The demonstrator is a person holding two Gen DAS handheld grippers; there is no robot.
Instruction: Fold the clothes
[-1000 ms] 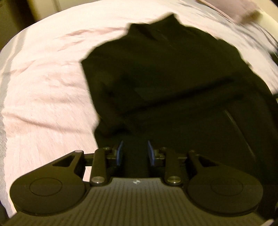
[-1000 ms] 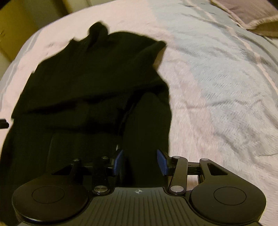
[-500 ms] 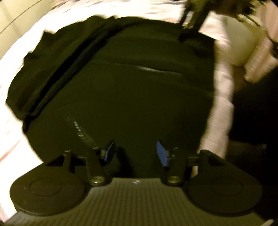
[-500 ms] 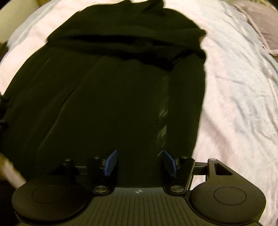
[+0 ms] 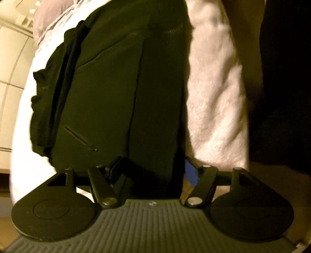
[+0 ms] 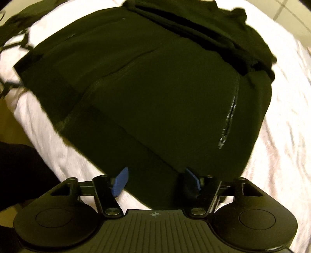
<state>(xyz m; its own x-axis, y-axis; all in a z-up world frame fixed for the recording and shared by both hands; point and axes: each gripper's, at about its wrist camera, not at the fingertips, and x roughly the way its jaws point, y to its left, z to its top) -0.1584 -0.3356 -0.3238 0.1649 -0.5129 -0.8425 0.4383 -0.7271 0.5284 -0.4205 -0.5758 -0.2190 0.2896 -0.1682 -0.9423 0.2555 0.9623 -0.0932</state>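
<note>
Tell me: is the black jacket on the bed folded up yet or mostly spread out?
Partly folded. The black jacket lies mostly flat on the pale blanket, with dark fabric doubled across its far end and its body still spread out.

The jacket [image 6: 155, 83] lay spread flat on the bed [image 6: 281, 136], bedding showing on either side of it. The right tool [image 6: 155, 182] hung over its near hem, the left tool [image 5: 151, 173] over its edge near the bed's side. A pillow [image 5: 48, 17] lay beyond the jacket.
</note>
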